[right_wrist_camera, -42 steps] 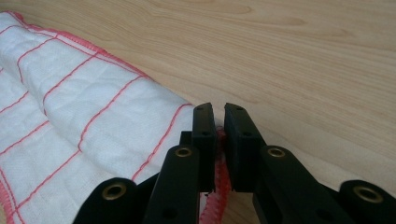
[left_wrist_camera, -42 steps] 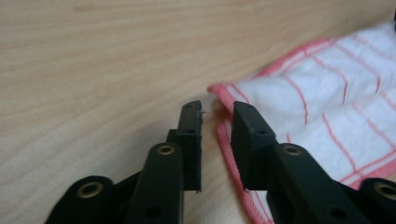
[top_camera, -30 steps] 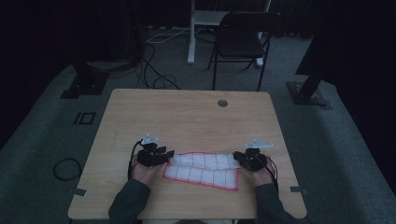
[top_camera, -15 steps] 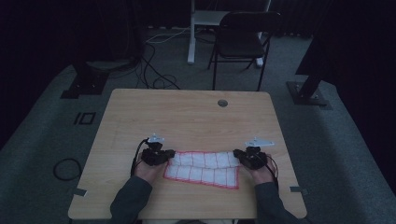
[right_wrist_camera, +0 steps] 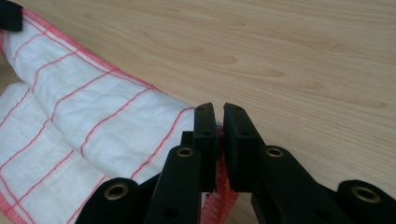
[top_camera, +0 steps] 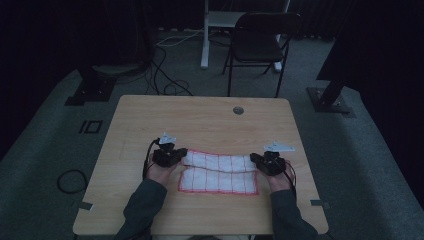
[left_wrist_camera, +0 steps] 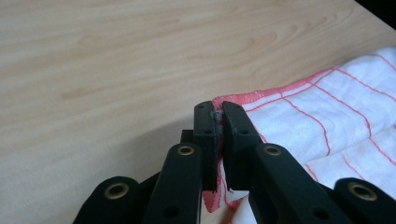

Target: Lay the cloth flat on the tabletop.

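Note:
A white cloth (top_camera: 218,172) with red grid lines and a red hem lies on the wooden table (top_camera: 200,120) near the front edge. Its far edge is lifted and folding toward the person. My left gripper (top_camera: 176,154) is shut on the cloth's far left corner (left_wrist_camera: 233,100). At the far right corner (right_wrist_camera: 212,135), my right gripper (top_camera: 256,159) is shut on the hem. In the right gripper view the cloth (right_wrist_camera: 84,121) curls over itself, and the left gripper's tip (right_wrist_camera: 10,16) shows at the top left.
A round hole (top_camera: 238,110) sits in the table's far side. Behind the table stand a dark folding chair (top_camera: 260,45) and a white post (top_camera: 205,35). Cables (top_camera: 165,75) lie on the grey floor at the left.
Both grippers have drawn the cloth's far edge up and toward the person, so the cloth now folds over itself. The left gripper has shifted slightly to the right.

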Demonstrator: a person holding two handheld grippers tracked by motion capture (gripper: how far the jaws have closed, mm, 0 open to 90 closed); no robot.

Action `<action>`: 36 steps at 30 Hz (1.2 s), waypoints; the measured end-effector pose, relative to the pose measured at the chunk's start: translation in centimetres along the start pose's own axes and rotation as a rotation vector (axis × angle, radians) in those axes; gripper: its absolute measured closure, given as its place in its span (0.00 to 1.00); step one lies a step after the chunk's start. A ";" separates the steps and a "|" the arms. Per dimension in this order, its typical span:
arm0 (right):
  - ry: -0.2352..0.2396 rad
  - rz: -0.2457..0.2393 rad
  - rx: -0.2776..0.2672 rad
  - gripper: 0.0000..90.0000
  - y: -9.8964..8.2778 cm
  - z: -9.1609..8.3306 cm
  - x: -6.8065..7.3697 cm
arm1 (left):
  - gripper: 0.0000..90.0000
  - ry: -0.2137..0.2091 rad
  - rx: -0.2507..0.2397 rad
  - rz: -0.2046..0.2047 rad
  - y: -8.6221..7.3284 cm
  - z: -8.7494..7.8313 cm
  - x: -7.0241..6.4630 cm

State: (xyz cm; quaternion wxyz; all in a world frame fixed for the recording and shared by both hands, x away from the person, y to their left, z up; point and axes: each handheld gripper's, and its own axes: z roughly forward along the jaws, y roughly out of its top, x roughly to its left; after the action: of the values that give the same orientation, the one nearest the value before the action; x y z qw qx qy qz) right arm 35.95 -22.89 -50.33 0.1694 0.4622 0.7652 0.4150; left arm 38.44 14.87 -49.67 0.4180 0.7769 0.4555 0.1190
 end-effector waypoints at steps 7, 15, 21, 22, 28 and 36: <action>-0.028 -0.007 -0.014 0.95 1.0 0.5 -0.3 | 0.95 0.025 -0.021 -0.006 1.2 0.5 0.3; -0.059 -0.021 -0.029 0.95 2.9 0.9 -1.3 | 0.94 0.049 -0.038 -0.028 1.9 1.6 0.9; -0.102 -0.068 -0.008 0.95 4.2 2.2 -1.6 | 0.92 0.068 -0.049 -0.045 2.5 2.3 1.2; -0.113 -0.078 -0.007 0.95 4.3 2.3 -1.6 | 0.92 0.073 -0.047 -0.041 2.6 2.3 1.2; -0.144 -0.088 -0.004 0.82 4.7 3.0 -1.9 | 0.80 0.091 -0.081 -0.069 3.0 2.4 1.4; -0.154 -0.094 0.032 0.69 3.3 2.4 -2.0 | 0.73 0.050 -0.062 -0.030 2.3 1.6 0.2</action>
State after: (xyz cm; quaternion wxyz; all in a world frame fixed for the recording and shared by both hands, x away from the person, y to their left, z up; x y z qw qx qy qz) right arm 40.39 -22.64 -49.38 0.2394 0.4591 0.7772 0.3575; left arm 40.83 13.61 -48.94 0.4319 0.7535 0.4737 0.1461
